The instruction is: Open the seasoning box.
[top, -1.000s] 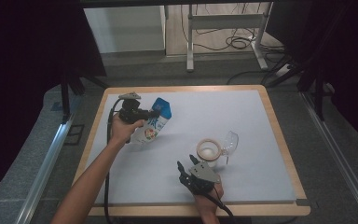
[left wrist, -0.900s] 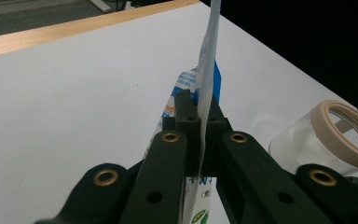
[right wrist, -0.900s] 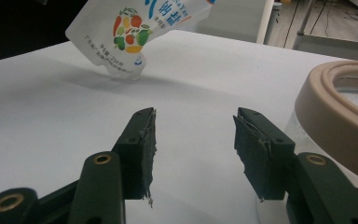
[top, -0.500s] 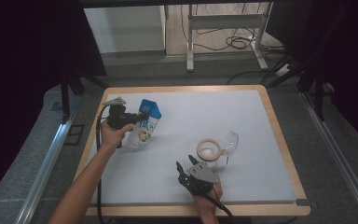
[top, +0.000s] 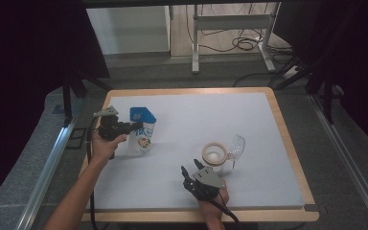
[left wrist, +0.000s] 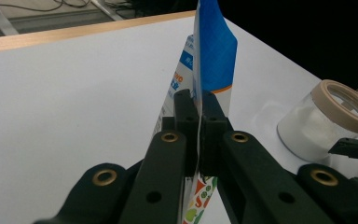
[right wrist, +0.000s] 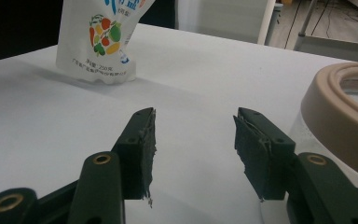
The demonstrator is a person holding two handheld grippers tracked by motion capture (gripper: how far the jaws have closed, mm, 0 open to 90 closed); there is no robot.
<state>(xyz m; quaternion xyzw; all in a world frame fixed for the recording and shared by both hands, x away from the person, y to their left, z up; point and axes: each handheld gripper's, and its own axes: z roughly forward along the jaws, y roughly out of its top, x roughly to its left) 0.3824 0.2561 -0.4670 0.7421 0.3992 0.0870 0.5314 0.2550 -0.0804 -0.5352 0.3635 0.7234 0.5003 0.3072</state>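
Observation:
A white and blue pouch (top: 142, 131) with printed vegetables stands upright on the white table at the left. My left gripper (top: 135, 126) is shut on its edge; in the left gripper view the two jaws pinch the pouch (left wrist: 213, 51) near its blue top. A glass jar (top: 215, 155) with a beige rim and white powder inside stands mid-right, its clear hinged lid (top: 236, 143) open to the right. My right gripper (top: 188, 172) rests open on the table just in front of the jar, nothing between its jaws. Its own view has the jar (right wrist: 349, 93) close at right and the pouch (right wrist: 103, 37) farther off.
The white mat (top: 182, 191) sits inside a wooden table frame (top: 287, 139). A metal stand (top: 230, 21) and cables lie on the floor behind. Dark curtains flank both sides.
My left gripper has carried the pouch leftward and toward me, standing it more upright. The right gripper has stayed in place.

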